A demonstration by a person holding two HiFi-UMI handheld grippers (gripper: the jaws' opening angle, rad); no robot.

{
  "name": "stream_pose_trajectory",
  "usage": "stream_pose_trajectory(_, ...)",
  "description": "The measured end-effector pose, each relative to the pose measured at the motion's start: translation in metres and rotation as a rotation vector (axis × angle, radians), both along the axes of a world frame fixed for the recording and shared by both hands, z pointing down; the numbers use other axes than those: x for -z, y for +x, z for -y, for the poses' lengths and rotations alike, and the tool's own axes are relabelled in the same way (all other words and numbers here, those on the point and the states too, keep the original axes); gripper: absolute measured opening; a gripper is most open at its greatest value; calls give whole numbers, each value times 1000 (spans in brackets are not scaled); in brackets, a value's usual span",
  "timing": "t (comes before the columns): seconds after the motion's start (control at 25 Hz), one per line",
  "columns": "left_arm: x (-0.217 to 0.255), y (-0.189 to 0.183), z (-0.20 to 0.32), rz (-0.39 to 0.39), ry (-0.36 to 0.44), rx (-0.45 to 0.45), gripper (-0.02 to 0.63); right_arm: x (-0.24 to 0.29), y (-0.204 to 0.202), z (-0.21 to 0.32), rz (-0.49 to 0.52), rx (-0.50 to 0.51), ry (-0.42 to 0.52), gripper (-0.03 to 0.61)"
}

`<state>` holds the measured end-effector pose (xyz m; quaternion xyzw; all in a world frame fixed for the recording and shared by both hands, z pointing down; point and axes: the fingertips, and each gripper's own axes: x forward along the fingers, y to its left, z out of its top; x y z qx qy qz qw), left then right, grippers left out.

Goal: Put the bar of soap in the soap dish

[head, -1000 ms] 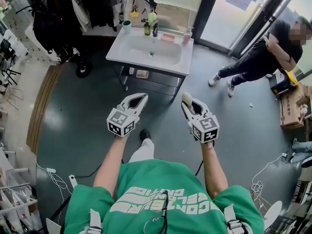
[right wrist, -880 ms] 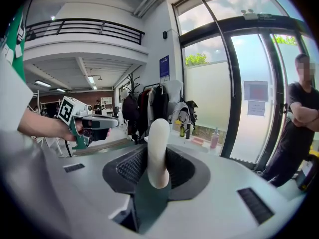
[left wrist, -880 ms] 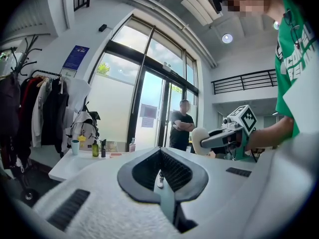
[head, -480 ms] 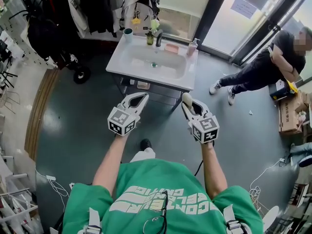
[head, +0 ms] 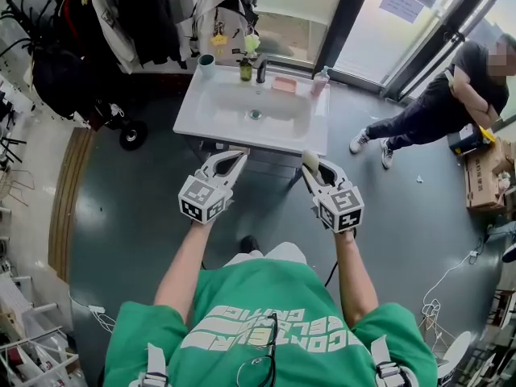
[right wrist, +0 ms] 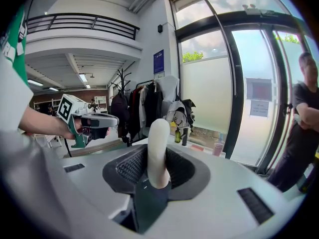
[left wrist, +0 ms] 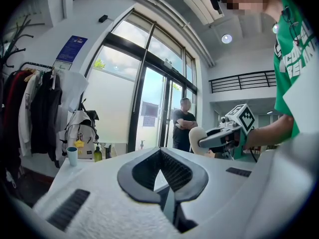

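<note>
Cream bar of soap pinched upright in right gripper, just short of the white washbasin. Left gripper alongside, pressed together, empty. Pink soap dish on washbasin's back rim.

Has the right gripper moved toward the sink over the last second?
Yes. The right gripper, holding the soap, has closed in on the front edge of the sink.

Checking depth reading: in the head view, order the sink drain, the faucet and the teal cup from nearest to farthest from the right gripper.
1. Sink drain, basin middle, nearest the right gripper.
2. Faucet, behind the drain at the back rim.
3. Teal cup, back left corner.
</note>
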<state>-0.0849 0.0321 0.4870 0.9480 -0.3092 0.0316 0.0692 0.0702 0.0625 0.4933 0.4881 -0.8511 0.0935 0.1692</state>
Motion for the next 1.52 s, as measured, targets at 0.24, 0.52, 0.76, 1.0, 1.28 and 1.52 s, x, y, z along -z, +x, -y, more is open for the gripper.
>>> stream_pose_trajectory(0.24, -8, 4, 20, 6, -19, -21, 5, -9, 0, 18, 0, -10, -20, 107)
stream_pose_trajectory(0.52, -18, 15, 56, 22, -33, -31, 5, -19, 12, 57, 7, -16, -26, 107)
stream_pose_trajectory(0.76, -17, 34, 108, 19, -39, -28, 5, -23, 30, 109, 14, -20, -42, 107)
stream_pose_trajectory(1.0, -16, 46, 164, 24, -50, -19, 5, -22, 46, 169, 12, -19, -47, 107)
stream_pose_trajectory(1.28, -15, 66, 219, 32, -64, -1, 5, -20, 68, 227, 2, -5, -54, 107)
stream_pose_trajectory(1.52, -18, 82, 261, 42, -74, 20, 5, -21, 87, 274, -4, 15, -54, 107)
